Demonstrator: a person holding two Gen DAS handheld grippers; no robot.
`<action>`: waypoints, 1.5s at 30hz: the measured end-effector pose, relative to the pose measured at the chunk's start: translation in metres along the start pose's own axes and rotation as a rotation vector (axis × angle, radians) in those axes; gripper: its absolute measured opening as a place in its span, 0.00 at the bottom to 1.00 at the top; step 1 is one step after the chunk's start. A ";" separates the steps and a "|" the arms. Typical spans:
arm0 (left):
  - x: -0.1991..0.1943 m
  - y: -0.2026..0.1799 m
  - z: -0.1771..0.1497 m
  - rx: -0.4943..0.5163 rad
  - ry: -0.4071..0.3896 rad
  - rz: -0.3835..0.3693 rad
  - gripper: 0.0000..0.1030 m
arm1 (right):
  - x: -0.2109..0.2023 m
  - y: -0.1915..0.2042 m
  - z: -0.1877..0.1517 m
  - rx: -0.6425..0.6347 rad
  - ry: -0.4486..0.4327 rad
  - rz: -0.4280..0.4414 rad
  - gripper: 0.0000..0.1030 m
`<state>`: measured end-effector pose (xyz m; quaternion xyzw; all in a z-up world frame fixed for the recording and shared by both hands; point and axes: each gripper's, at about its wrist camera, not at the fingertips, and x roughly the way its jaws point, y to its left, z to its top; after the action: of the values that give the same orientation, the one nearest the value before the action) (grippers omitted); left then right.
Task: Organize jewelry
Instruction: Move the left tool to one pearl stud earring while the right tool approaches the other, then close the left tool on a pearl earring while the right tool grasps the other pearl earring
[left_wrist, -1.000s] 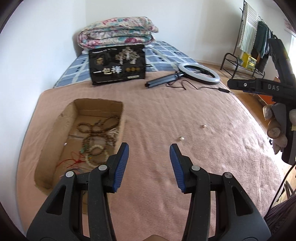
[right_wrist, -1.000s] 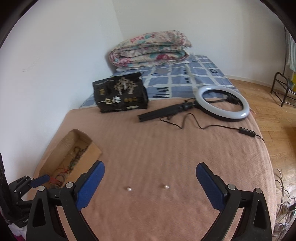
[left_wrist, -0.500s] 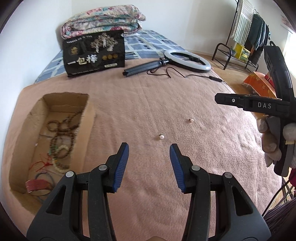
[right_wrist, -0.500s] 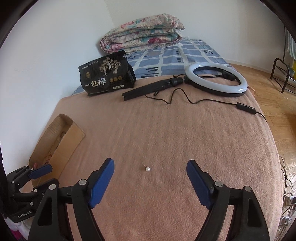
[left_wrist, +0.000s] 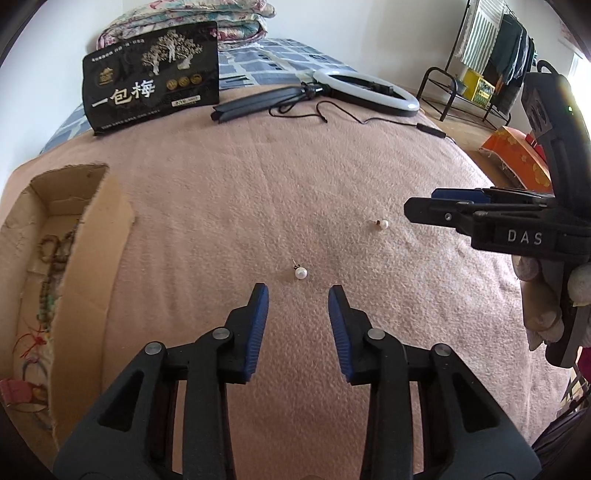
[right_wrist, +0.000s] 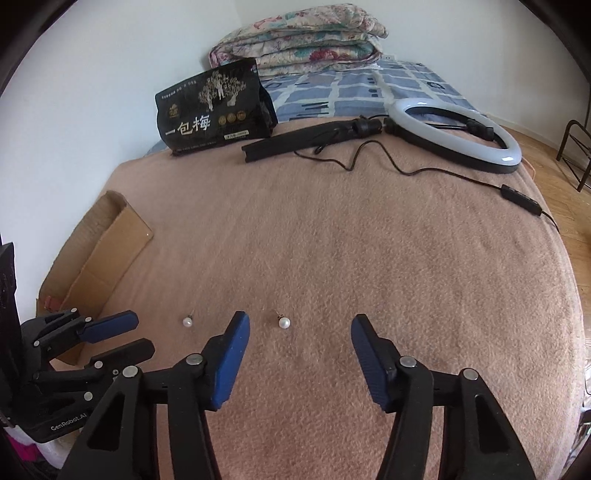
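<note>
A bed (right_wrist: 369, 240) covered in a pink blanket fills both views, with a cardboard box (left_wrist: 92, 258) of bead bracelets at its left side. Since a second ago you have lowered both tools toward two pearl earrings. Your left gripper (left_wrist: 298, 310) now sits just short of the left earring (left_wrist: 300, 273), jaws closing with nothing between them. Your right gripper (right_wrist: 300, 341) lines up on the right earring (right_wrist: 284, 323), jaws also closing, not yet touching it. Both pickups look close; boxing follows.
</note>
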<state>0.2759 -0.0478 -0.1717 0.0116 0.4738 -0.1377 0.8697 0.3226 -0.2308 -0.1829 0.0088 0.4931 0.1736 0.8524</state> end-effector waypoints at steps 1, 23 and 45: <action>0.003 0.000 0.000 0.003 0.000 0.002 0.31 | 0.002 -0.001 -0.001 -0.002 0.000 0.001 0.51; 0.035 -0.007 0.003 0.031 0.002 -0.015 0.18 | 0.028 0.017 -0.006 -0.099 0.005 -0.003 0.33; 0.039 -0.004 0.007 0.037 -0.004 0.003 0.07 | 0.029 0.030 -0.008 -0.154 0.002 -0.059 0.06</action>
<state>0.3001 -0.0614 -0.1998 0.0280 0.4693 -0.1451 0.8706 0.3200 -0.1949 -0.2055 -0.0716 0.4791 0.1858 0.8549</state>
